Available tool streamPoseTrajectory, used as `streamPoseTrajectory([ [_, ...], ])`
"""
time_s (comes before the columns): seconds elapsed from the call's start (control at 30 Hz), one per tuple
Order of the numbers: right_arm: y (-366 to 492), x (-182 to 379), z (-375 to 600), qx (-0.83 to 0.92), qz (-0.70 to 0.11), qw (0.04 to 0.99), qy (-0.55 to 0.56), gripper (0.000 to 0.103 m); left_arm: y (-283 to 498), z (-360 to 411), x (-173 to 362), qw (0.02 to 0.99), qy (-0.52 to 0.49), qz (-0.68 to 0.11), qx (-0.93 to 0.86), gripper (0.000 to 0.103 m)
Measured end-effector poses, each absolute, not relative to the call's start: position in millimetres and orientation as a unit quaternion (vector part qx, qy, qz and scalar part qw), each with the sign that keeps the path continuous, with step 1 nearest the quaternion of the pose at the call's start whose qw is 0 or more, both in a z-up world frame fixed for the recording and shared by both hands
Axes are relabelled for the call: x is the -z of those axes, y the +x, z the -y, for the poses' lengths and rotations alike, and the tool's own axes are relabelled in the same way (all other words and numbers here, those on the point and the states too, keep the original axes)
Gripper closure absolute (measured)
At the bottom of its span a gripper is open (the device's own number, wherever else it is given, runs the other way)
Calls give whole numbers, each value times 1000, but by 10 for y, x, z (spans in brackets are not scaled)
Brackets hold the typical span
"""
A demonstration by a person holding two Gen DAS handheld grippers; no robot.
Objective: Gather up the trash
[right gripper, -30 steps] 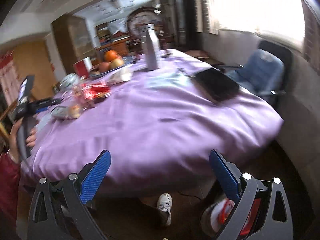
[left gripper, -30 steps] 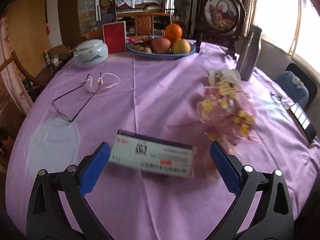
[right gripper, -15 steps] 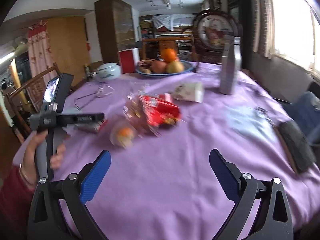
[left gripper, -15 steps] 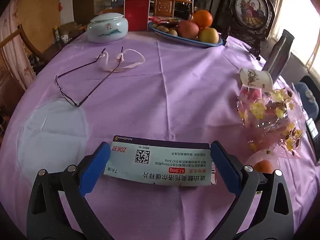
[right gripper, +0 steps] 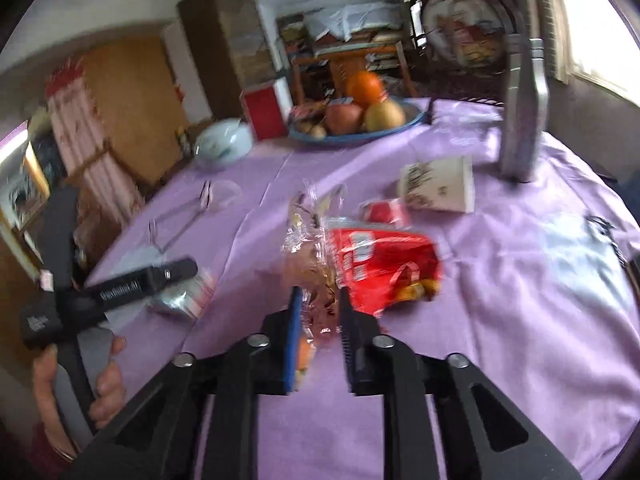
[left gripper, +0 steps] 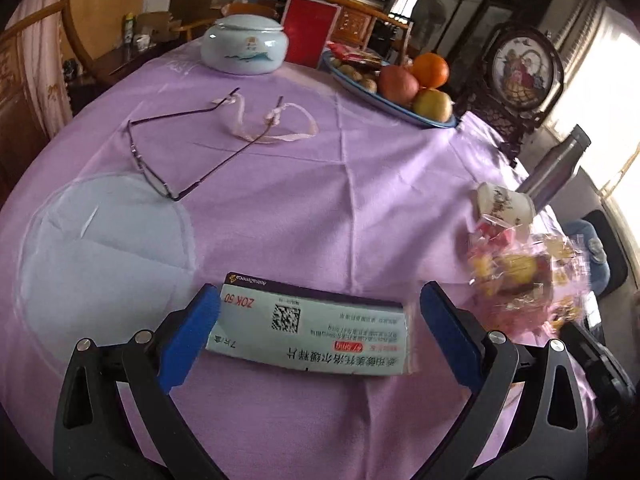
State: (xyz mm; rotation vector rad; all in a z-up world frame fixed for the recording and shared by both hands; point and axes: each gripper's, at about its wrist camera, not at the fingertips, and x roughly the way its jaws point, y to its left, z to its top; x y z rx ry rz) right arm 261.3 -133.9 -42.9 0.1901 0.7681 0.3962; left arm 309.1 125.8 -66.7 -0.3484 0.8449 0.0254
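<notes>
Since half a second ago the right hand-held gripper (right gripper: 319, 322) has come in over the purple surface (right gripper: 500, 320) and its jaws have just been closing; they now stand nearly together, pinching the near end of a clear crinkled snack bag (right gripper: 316, 280). Frame is blurred, so how firm the pinch is cannot be told. A red wrapper (right gripper: 384, 264) lies touching the bag on its right, and a smaller red packet (right gripper: 386, 212) sits just beyond. A paper cup (right gripper: 440, 188) lies on its side farther back, near an upright metal bottle (right gripper: 522, 120).

Left hand-held gripper (left gripper: 320, 328): spread wide, blue pads (left gripper: 188, 336) on either side of a flat medicine box (left gripper: 310, 330) that lies on the surface. Left pad is at the box's left end; right pad stands just clear of the right end. Not gripped.

From the left wrist view: spectacles (left gripper: 180, 152) with a pale cord lie far left of the box, a white lidded jar (left gripper: 244, 44) beyond them, a fruit dish (left gripper: 392, 92) at the far side. A pale round patch (left gripper: 104, 248) marks the cloth at near left.

A person's hand (right gripper: 106, 384) grips the left gripper's handle at the left edge of the right wrist view.
</notes>
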Motion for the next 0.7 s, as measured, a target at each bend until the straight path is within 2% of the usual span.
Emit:
streamPoseTrajectory([
  [0.2, 2153, 297, 1801, -191, -338, 914, 118, 90, 3037, -1212, 628, 904, -160, -397, -2, 7],
  [0.5, 1958, 555, 2382, -132, -358, 910, 159, 90, 3039, -1176, 692, 899, -149, -411, -1, 7],
  [0.6, 2025, 710, 2431, -130, -376, 901, 172, 87, 3047, -1136, 703, 901, -132, -413, -8, 7],
  [0.7, 2052, 809, 2387, -125, -386, 899, 166, 78, 3070, -1039, 728, 902, -94, -420, -23, 7],
])
